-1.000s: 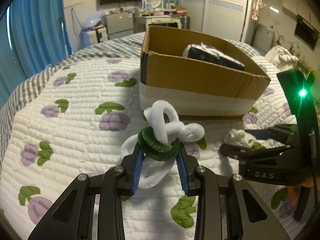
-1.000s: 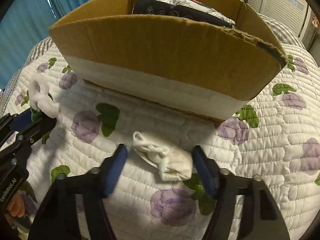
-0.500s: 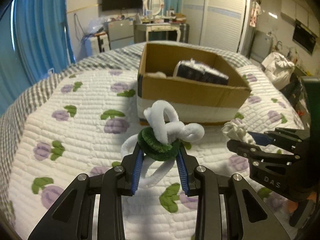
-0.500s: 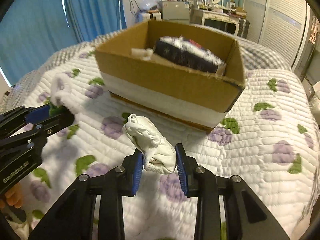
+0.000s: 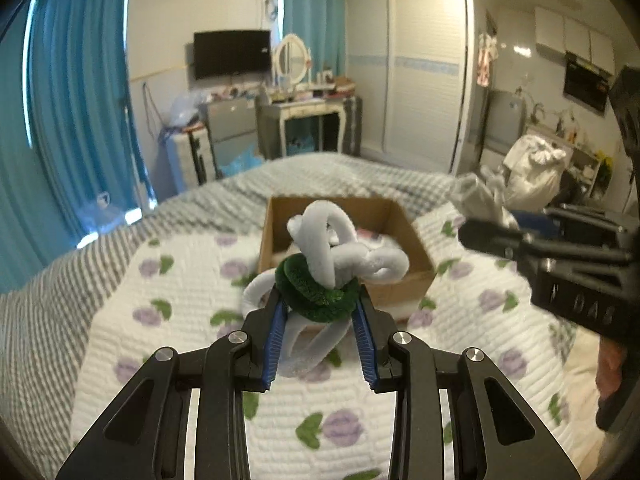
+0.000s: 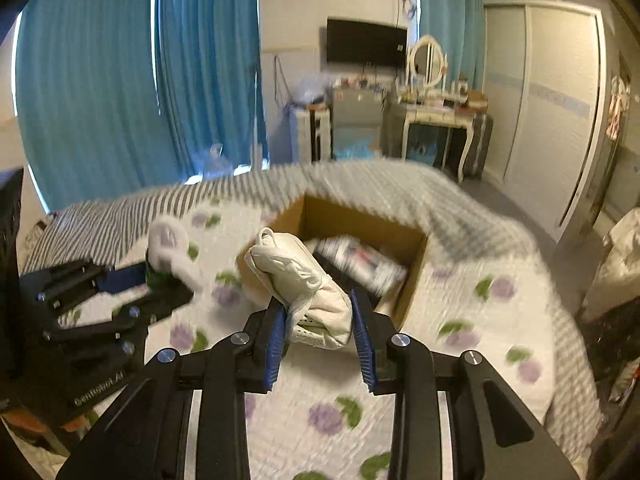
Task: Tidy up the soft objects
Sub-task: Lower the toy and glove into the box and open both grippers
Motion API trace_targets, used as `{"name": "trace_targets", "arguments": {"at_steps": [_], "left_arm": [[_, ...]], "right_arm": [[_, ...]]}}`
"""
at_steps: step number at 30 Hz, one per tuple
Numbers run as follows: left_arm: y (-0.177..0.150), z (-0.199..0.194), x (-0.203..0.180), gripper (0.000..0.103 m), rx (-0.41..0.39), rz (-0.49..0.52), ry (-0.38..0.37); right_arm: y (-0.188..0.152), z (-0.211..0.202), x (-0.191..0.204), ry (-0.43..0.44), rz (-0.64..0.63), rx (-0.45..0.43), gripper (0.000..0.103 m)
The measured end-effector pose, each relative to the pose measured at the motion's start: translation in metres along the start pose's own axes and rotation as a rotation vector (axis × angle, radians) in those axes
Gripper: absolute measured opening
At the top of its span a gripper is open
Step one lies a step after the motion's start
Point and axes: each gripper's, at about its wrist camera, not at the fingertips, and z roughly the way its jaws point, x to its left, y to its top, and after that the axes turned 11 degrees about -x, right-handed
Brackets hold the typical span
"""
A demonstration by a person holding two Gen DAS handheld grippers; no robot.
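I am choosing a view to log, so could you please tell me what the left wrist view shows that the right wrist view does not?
Only the left wrist view shows the green ring on the white fuzzy twist up close, clamped in the left tongs. Only the right wrist view shows the white glove clearly, gripped by the right tongs. Both show the cardboard box on the floral quilt.

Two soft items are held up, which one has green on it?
The twisted fuzzy bundle in the left gripper: white loops with a dark green ring. The right gripper holds a plain white cloth bundle.

Fuzzy knot (image 5: 320,276) in L hand-held gripper (image 5: 320,332)
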Motion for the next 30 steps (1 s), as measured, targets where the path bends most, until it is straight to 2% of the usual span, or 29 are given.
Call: {"name": "trace_targets", "arguments": {"at_steps": [5,10,14,19,25,26,28,29,30], "left_arm": [[0.032,0.03,-0.002,0.032,-0.018,0.016,-0.013],[0.044,0.084,0.0,0.031,0.017,0.028,-0.013],[0.037,0.132,0.002,0.031,0.07,0.031,-0.013],[0.017,0.192,0.012,0.032,0.138,0.056,-0.007],[0.01,0.22,0.02,0.033,0.131,0.045,-0.007],[0.01,0.221,0.018,0.034,0.129,0.047,-0.012],[0.008,0.223,0.016,0.035,0.127,0.055,-0.025],[0.008,0.224,0.015,0.035,0.132,0.061,-0.027],[0.007,0.224,0.013,0.042,0.138,0.071,-0.023]], "right_arm": [[0.042,0.008,-0.017,-0.002,0.006,-0.041,0.031],[0.064,0.052,-0.033,-0.011,0.009,-0.027,0.031],[0.059,0.11,-0.049,-0.011,0.021,0.036,0.031],[0.031,0.179,-0.074,-0.018,0.064,0.116,0.031],[0.01,0.225,-0.093,-0.03,0.082,0.16,0.031],[0.008,0.23,-0.096,-0.028,0.087,0.166,0.033],[0.005,0.239,-0.099,-0.018,0.091,0.182,0.044],[0.004,0.24,-0.1,-0.026,0.094,0.177,0.056],[0.003,0.241,-0.102,-0.037,0.095,0.172,0.06]]}}
